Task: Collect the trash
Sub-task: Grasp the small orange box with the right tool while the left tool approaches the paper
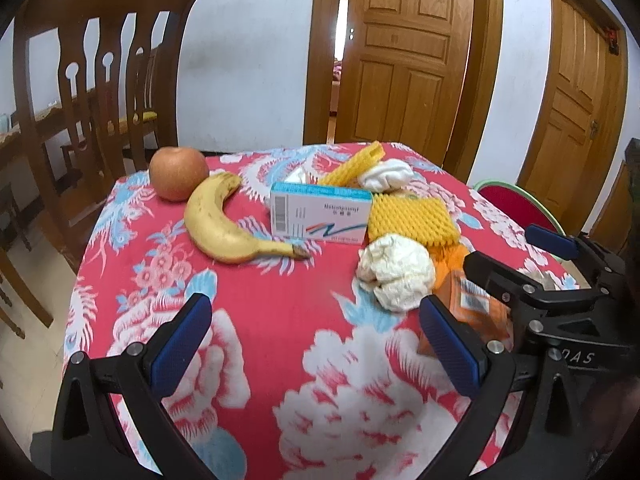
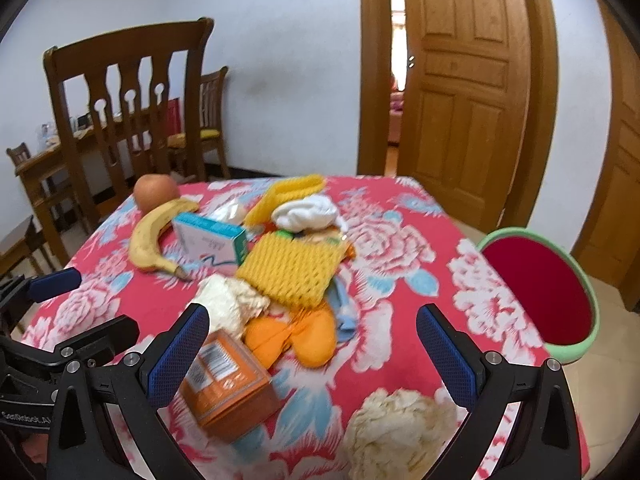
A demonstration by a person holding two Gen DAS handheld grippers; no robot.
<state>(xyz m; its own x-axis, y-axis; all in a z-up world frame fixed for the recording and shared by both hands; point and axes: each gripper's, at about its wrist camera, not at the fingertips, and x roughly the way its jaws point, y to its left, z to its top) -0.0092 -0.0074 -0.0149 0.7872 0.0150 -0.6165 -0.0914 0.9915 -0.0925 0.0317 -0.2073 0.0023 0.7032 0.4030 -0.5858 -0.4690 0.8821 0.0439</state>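
Trash lies on a table with a red floral cloth (image 1: 280, 320). A white and blue box (image 1: 320, 214), yellow foam netting (image 1: 412, 218) and a crumpled white tissue (image 1: 396, 272) sit mid-table. An orange box (image 2: 228, 384) lies by my right gripper's left finger. Orange peel (image 2: 296, 336) and a second crumpled tissue (image 2: 396, 428) lie near it. A red bin with a green rim (image 2: 540, 292) stands off the table's right edge. My left gripper (image 1: 316, 328) is open and empty above the cloth. My right gripper (image 2: 312, 344) is open and empty; it also shows in the left wrist view (image 1: 524, 256).
An apple (image 1: 178, 174) and a banana (image 1: 224, 224) lie at the table's far left. More yellow netting (image 1: 356, 166) and a white wad (image 1: 386, 174) lie at the back. Wooden chairs (image 1: 96, 80) stand left; wooden doors (image 1: 408, 52) stand behind.
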